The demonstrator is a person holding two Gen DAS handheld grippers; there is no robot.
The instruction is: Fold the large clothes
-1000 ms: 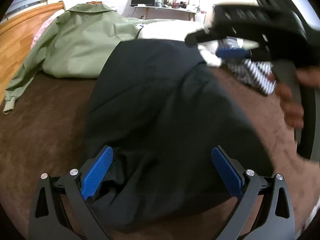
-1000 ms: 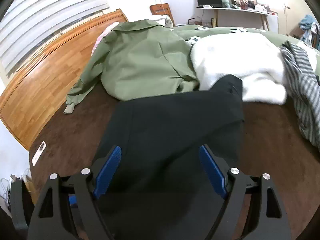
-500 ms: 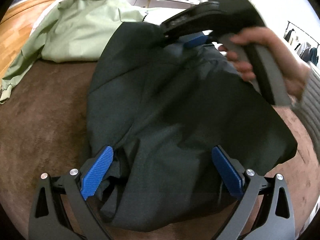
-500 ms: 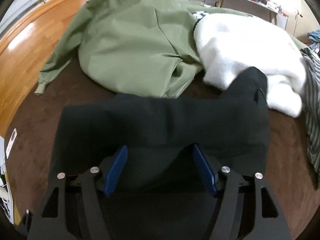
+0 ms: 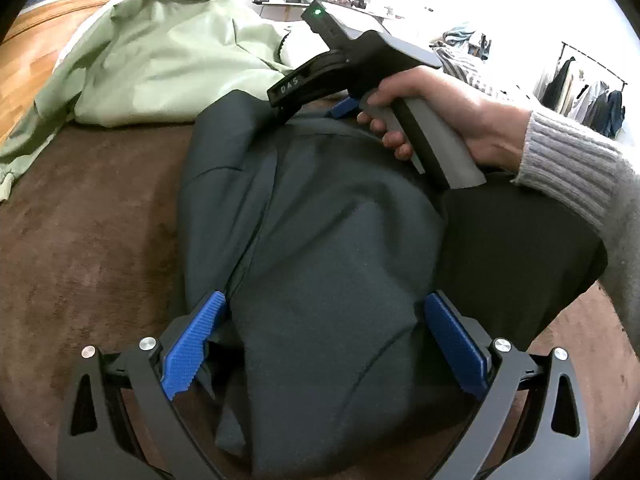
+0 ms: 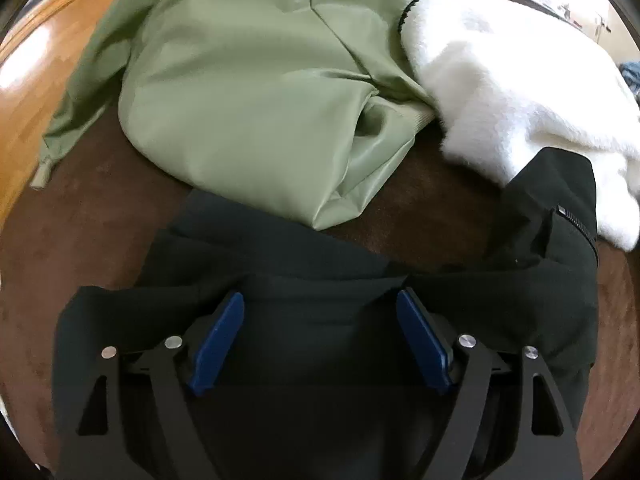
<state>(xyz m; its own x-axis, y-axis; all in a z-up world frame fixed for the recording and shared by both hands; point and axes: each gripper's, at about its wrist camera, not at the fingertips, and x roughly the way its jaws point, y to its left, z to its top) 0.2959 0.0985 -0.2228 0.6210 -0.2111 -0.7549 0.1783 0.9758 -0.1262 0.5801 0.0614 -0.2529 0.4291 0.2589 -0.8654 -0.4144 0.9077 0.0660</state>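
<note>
A dark, almost black garment (image 5: pixel 320 248) lies folded over on the brown bed cover (image 5: pixel 88 216). My left gripper (image 5: pixel 320 336) is open, low over the garment's near end, its blue pads on either side of a raised fold. My right gripper (image 6: pixel 320 336) is open and pressed down on the garment's far part (image 6: pixel 320 360). In the left wrist view a hand holds the right gripper (image 5: pixel 320 96) at the garment's far edge. A zipped end of the garment (image 6: pixel 560 232) lies against the white fleece.
A light green jacket (image 6: pixel 248 92) lies beyond the dark garment, also in the left wrist view (image 5: pixel 160 60). A white fleece (image 6: pixel 500 76) lies to its right. A wooden headboard (image 6: pixel 24 92) runs along the left. A clothes rail (image 5: pixel 588 84) stands far right.
The right gripper has moved down and forward onto the garment's far part, closer to the green jacket, and its jaws stand a little narrower. The garment's top layer now lies folded over. The left gripper stays open.
</note>
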